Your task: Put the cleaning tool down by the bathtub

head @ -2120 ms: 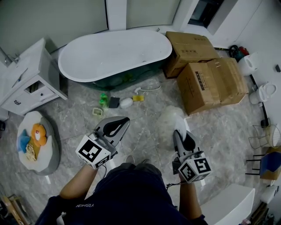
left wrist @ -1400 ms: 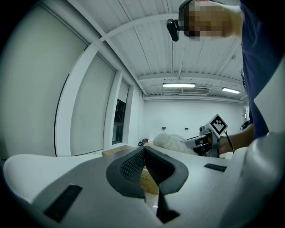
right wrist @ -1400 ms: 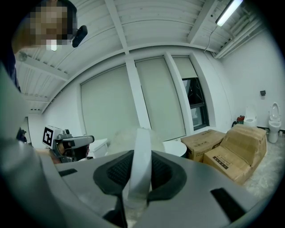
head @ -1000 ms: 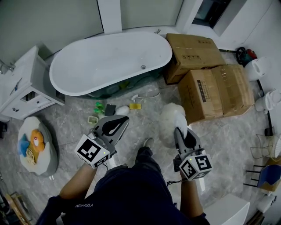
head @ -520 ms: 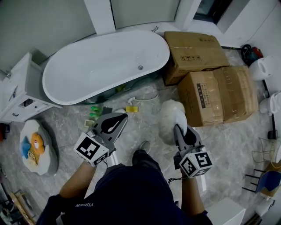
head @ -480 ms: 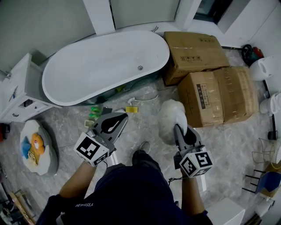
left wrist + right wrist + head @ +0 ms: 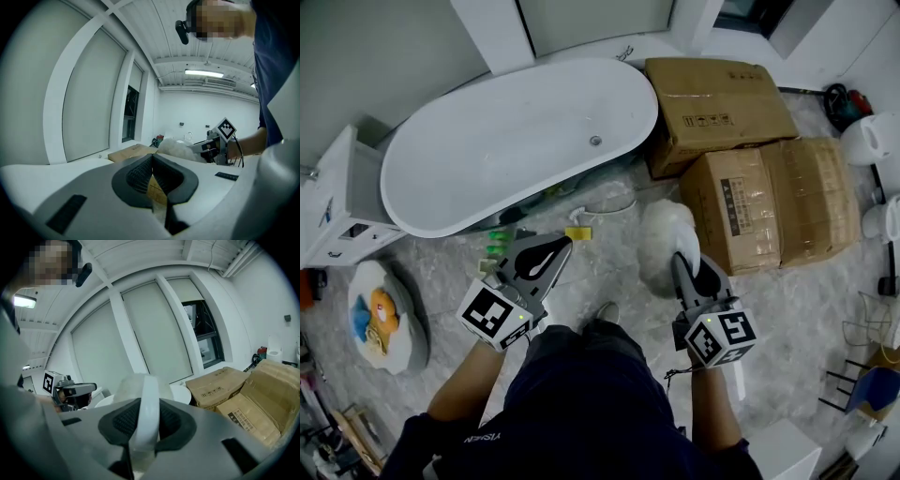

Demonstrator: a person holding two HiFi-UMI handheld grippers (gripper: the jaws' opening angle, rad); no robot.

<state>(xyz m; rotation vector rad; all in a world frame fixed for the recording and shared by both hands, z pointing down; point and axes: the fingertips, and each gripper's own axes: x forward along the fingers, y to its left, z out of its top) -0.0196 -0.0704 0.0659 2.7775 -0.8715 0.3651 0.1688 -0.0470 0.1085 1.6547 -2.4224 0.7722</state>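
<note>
Right tool (image 7: 682, 270) clamped the duster (image 7: 667, 234) by its handle, fluffy head above the floor (image 7: 614, 267) near the bathtub (image 7: 516, 131); left tool (image 7: 561, 247) closed, empty. Judgement — lower it flat beside the tub, clear of the clutter (image 7: 577, 233), before letting go.

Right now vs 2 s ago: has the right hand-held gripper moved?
Yes. The right hand-held gripper, holding the cleaning tool, went forward toward the bathtub; the tool's head now sits beside the lower cardboard box.

We list: bathtub (image 7: 516, 141), glossy smooth white; boxes (image 7: 717, 98), matt brown cardboard; floor (image 7: 609, 267), polished grey marble-look; duster (image 7: 667, 242), fluffy white, with smooth plastic handle (image 7: 149, 408).
</note>
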